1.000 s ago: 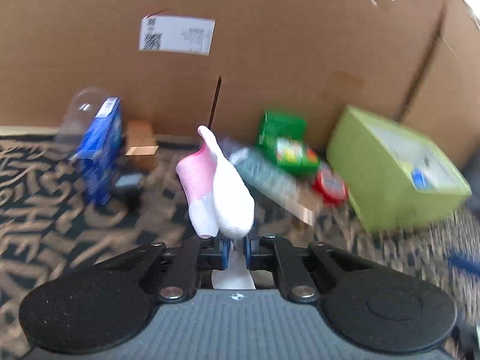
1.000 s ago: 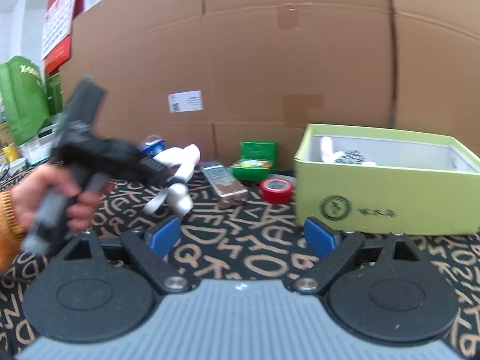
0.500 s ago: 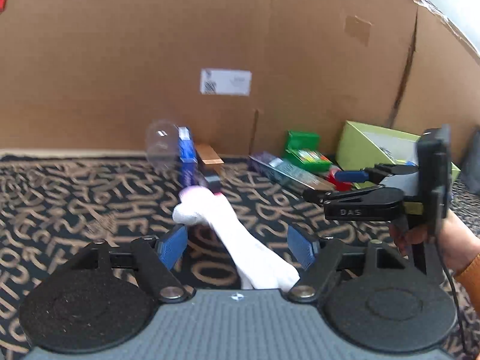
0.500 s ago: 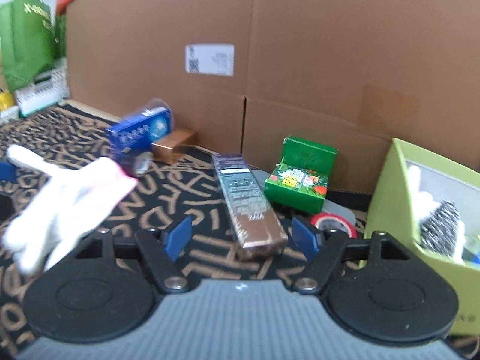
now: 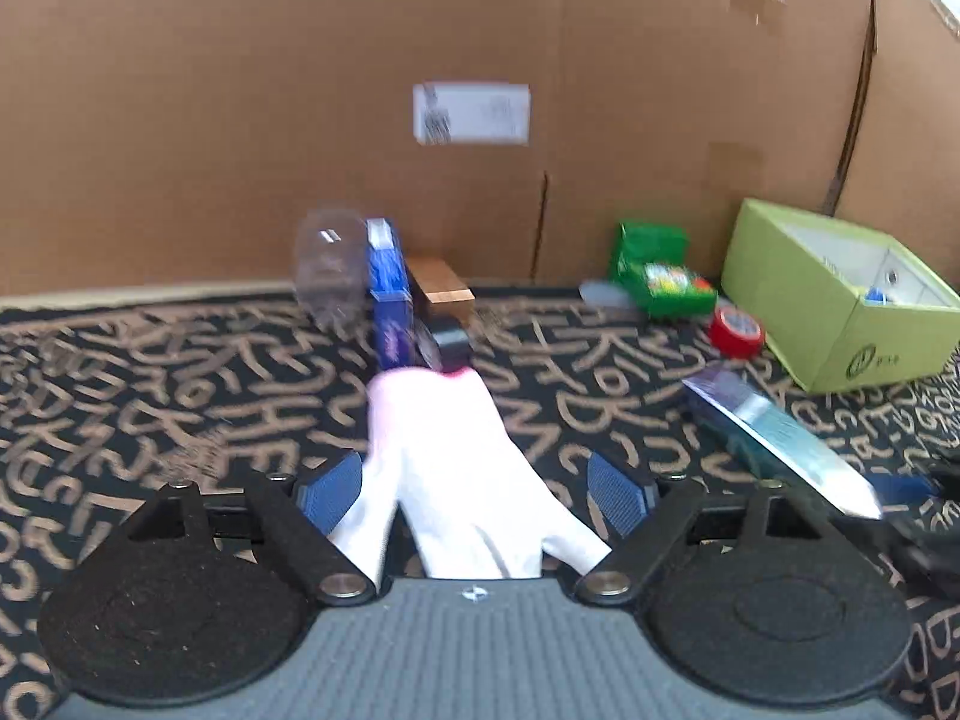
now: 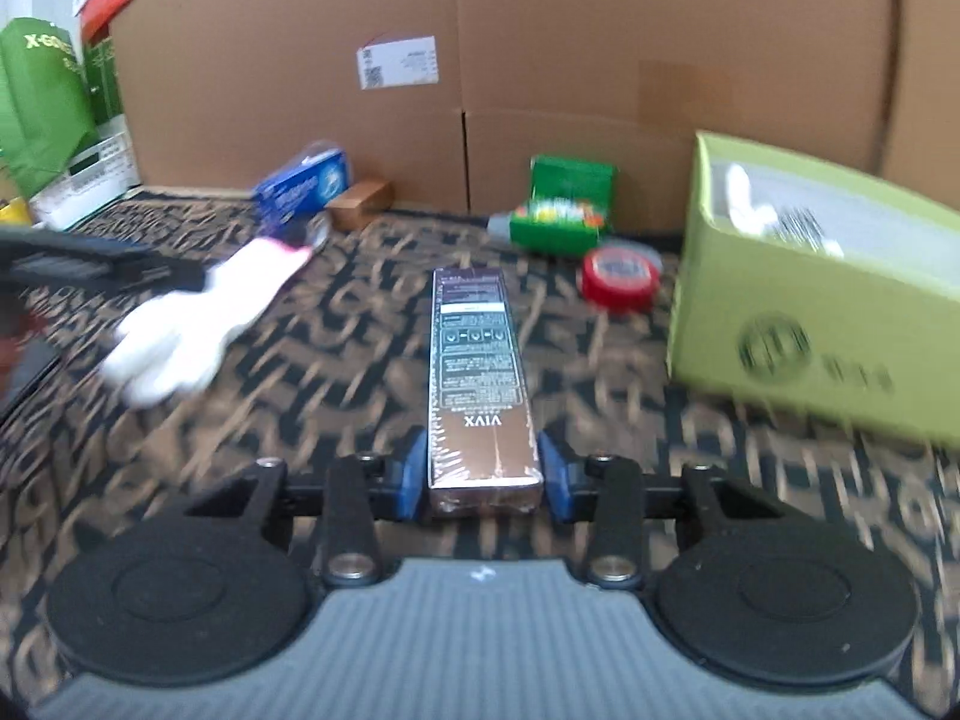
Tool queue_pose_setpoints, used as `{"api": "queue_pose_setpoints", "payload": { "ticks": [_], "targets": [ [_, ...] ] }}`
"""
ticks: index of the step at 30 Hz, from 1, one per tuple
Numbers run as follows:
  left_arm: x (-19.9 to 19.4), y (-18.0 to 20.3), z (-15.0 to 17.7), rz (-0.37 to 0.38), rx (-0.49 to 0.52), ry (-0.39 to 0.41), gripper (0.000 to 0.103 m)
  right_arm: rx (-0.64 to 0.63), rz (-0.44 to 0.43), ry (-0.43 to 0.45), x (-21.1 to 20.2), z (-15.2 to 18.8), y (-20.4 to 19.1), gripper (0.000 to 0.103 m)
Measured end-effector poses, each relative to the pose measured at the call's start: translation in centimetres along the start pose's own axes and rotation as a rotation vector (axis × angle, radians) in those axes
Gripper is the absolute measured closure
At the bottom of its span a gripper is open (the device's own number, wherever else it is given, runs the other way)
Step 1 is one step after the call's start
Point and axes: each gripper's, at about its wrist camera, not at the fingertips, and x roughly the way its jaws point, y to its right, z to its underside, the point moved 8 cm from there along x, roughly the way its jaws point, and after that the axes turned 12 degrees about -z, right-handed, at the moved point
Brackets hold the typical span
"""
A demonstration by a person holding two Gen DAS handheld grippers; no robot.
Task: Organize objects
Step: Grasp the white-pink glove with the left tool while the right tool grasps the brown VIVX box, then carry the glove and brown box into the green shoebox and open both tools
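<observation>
Between right gripper (image 6: pixel 480 474) jaws — brown box (image 6: pixel 477 378) clamped; left gripper (image 5: pixel 474 489) jaws apart w/ white glove (image 5: pixel 456 468) between.

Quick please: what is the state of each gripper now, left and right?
Left gripper: open, the white glove lies loose between its fingers.
Right gripper: shut on the long brown box.

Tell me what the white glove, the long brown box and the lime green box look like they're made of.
White glove: soft knit fabric, matte, limp, with a pink cuff. Long brown box: probably cardboard under glossy film, given the sheen. Lime green box: matte paperboard, white inside.
</observation>
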Motion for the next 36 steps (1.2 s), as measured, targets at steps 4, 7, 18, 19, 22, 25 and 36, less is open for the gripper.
{"api": "queue_pose_setpoints", "payload": {
  "ticks": [4,7,18,19,22,25,36],
  "targets": [
    [2.2,1.0,0.8,0.018,-0.006,-0.073,0.017,0.001,-0.006,-0.02,-2.2,1.6,-0.4,0.058],
    [2.6,1.4,1.0,-0.006,0.006,-0.059,0.018,-0.022,0.024,0.004,-2.2,0.9,-0.2,0.05],
    [0.0,4.8,2.2,0.037,0.204,-0.021,0.088,-0.007,0.006,0.017,-0.3,1.3,-0.3,0.065],
    [-0.7,5.6,2.6,0.077,0.228,-0.021,0.088,-0.012,0.019,0.011,-0.9,1.8,-0.4,0.065],
    [-2.9,7.9,4.0,0.179,0.294,-0.019,0.088,-0.014,0.049,-0.005,-2.9,3.4,-1.1,0.065],
    [-4.1,9.1,4.7,0.181,0.321,0.001,0.087,0.002,0.056,-0.02,-4.9,4.8,-1.4,0.065],
    [-2.8,9.4,3.2,0.087,0.289,0.019,0.035,0.001,0.044,0.001,-3.2,3.6,-1.6,0.053]
  ]
}}
